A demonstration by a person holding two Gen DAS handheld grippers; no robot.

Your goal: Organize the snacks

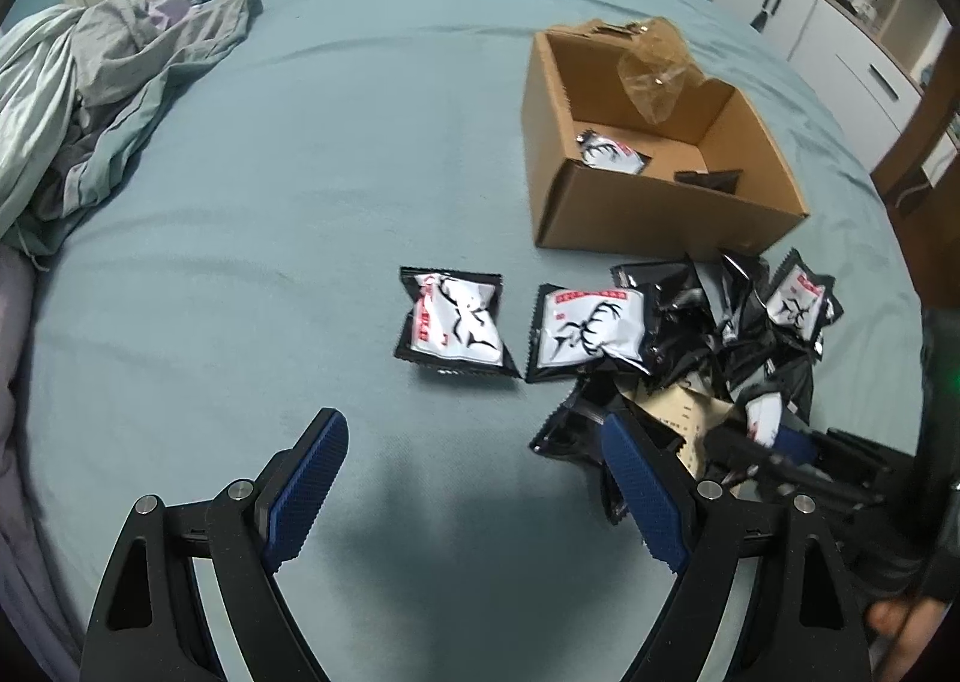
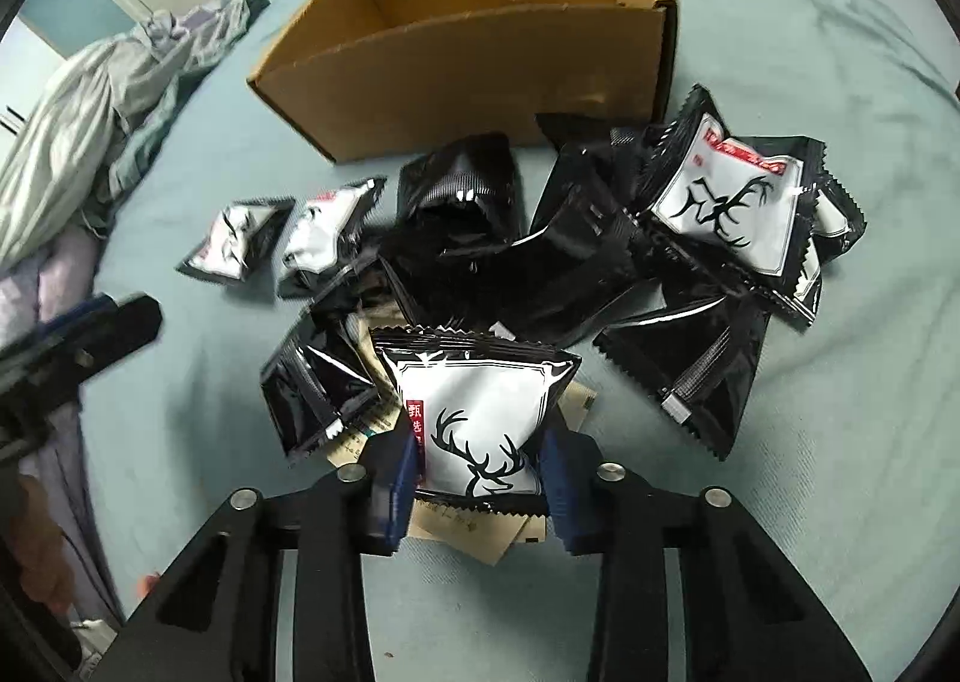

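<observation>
Several black-and-white snack packets with an antler print lie in a pile point(image 2: 570, 262) on the teal bed, just in front of an open cardboard box point(image 2: 468, 64). My right gripper point(image 2: 480, 478) is shut on the nearest packet point(image 2: 480, 412), its blue pads pressing both sides. In the left wrist view my left gripper point(image 1: 471, 430) hangs open over bare sheet, with nothing between its fingers. Two packets point(image 1: 453, 325) point(image 1: 591, 331) lie apart just beyond it, and the pile point(image 1: 720, 322) is to its right. One packet point(image 1: 609, 151) lies inside the box point(image 1: 660, 202).
Crumpled grey bedding point(image 1: 108, 82) is heaped at the left of the bed. Clear plastic wrap point(image 1: 657, 70) hangs over the box's back wall. A beige paper sachet point(image 2: 474, 526) lies under the held packet. White cabinets point(image 1: 840, 22) stand behind on the right.
</observation>
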